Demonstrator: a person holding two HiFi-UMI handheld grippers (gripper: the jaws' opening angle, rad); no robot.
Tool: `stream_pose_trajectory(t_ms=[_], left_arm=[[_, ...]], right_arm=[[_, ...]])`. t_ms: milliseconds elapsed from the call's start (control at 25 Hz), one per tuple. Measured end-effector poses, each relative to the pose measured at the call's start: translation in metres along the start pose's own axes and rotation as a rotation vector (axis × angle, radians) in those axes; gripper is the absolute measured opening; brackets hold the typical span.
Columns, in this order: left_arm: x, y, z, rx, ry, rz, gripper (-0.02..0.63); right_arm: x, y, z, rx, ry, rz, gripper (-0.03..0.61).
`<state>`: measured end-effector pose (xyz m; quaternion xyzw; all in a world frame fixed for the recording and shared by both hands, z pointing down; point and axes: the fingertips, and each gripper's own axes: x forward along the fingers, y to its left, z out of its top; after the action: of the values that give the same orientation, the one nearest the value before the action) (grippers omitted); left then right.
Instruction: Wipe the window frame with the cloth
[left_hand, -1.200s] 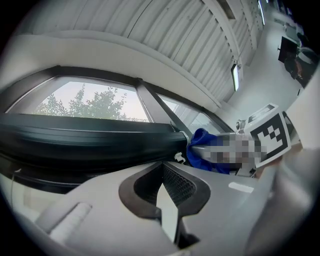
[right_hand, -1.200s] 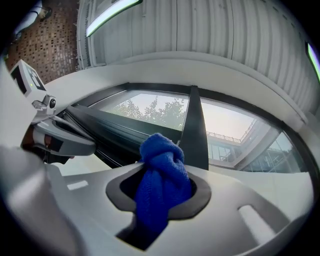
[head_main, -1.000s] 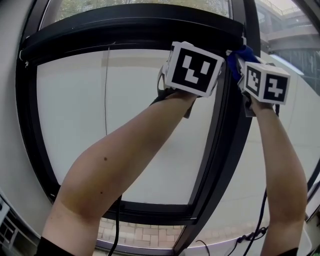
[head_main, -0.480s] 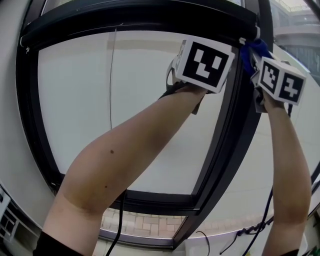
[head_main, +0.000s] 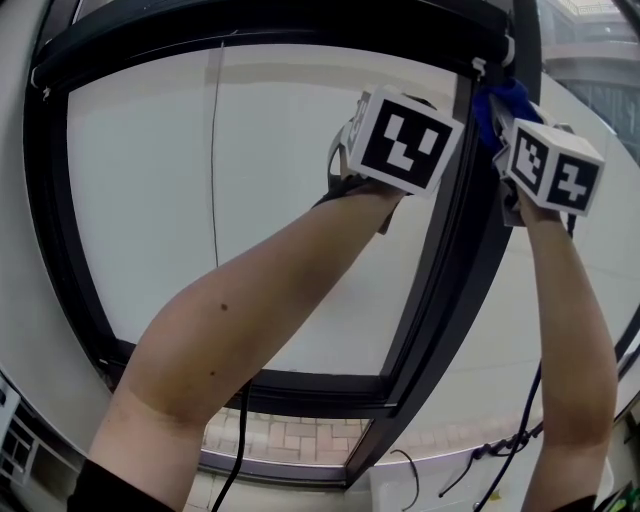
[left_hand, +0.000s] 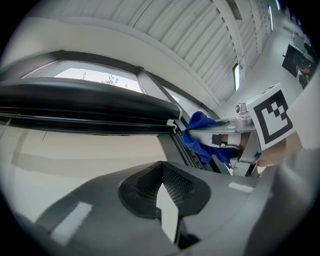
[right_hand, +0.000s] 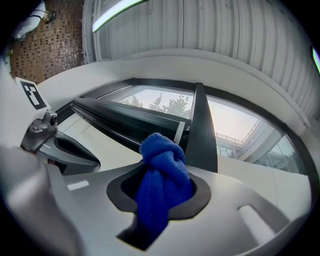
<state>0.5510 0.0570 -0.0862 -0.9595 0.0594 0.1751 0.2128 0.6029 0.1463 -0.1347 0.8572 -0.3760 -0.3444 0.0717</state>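
The black window frame (head_main: 440, 300) fills the head view, its top rail arching across the upper edge and a slanted upright running down the right of centre. Pale glass (head_main: 150, 200) sits inside it, with a thin cord (head_main: 215, 150) hanging at its left of centre. My two bare forearms reach up from the bottom edge.

My left gripper (left_hand: 162, 192) is up in front of the glass just left of the upright. Its jaws are drawn together on nothing, with only a pale sliver between them. My right gripper (right_hand: 160, 187) is clamped on the blue cloth (right_hand: 162, 160). The cloth is bunched against the frame in the upper right, where the upright meets the top rail.

Each gripper's cube (head_main: 405, 140) bears bold black-and-white square patterns.
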Motion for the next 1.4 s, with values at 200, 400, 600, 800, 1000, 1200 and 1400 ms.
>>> stream_pose_trajectory(t_ms=[200, 400, 600, 800, 1000, 1200, 1400], left_arm=[[-0.002, -0.002, -0.011, -0.015, 0.016, 0.004, -0.008], [-0.003, -0.003, -0.022, -0.039, 0.029, 0.004, -0.008], [-0.004, -0.015, -0.028, -0.052, 0.023, -0.027, -0.008], [-0.007, -0.028, -0.043, -0.078, 0.043, -0.058, -0.008], [-0.009, -0.036, -0.064, -0.109, 0.063, -0.076, -0.008], [-0.014, -0.040, -0.086, -0.089, 0.081, -0.071, -0.008], [-0.020, -0.050, -0.107, -0.055, 0.089, -0.089, -0.008]], right_arm=[[-0.005, 0.003, -0.008, 0.000, 0.003, 0.004, 0.089], [-0.010, 0.009, -0.017, 0.010, 0.014, 0.010, 0.089], [-0.016, 0.013, -0.027, 0.011, 0.024, 0.018, 0.089], [-0.024, 0.019, -0.040, 0.003, 0.037, 0.026, 0.089], [-0.033, 0.025, -0.052, 0.015, 0.032, 0.023, 0.089], [-0.043, 0.032, -0.066, 0.018, 0.025, 0.017, 0.089], [-0.053, 0.039, -0.078, 0.027, 0.032, 0.010, 0.090]])
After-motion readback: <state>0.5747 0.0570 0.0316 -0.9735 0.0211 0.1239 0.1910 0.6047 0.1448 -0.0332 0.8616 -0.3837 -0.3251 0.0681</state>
